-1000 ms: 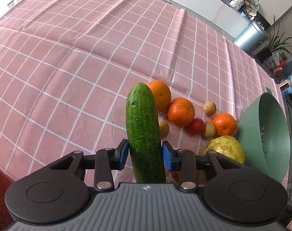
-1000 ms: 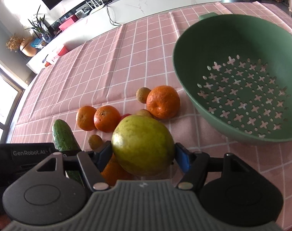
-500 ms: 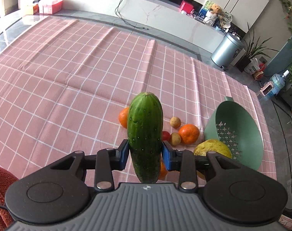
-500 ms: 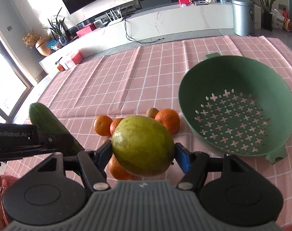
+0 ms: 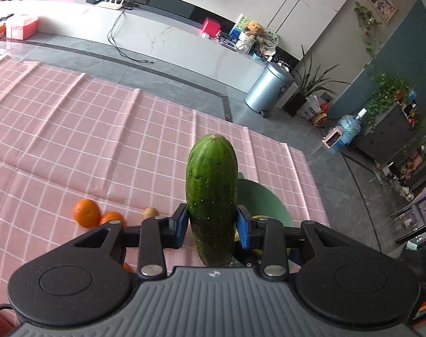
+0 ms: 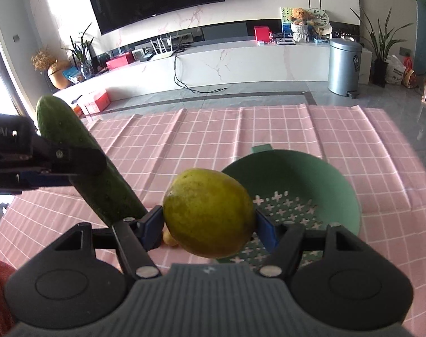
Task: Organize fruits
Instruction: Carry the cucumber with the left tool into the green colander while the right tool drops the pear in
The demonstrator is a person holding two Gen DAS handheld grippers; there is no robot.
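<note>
The cucumber (image 5: 211,185) is clamped in the left gripper (image 5: 212,226) and the guava (image 6: 208,216) in the right gripper (image 6: 208,226); both have been raised higher above the colander (image 6: 325,174) than before.

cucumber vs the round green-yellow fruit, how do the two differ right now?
Shape: the cucumber is long and narrow; the round fruit is squat, almost a ball.
Colour: the cucumber is dark green and pimpled; the fruit is smooth yellow-green.
Grip: the left gripper clamps the cucumber near its lower end, so most of it sticks out past the pads; the right gripper clamps the fruit across its widest part.
Shared: both are held above the pink checked cloth, neither in the green colander.
</note>
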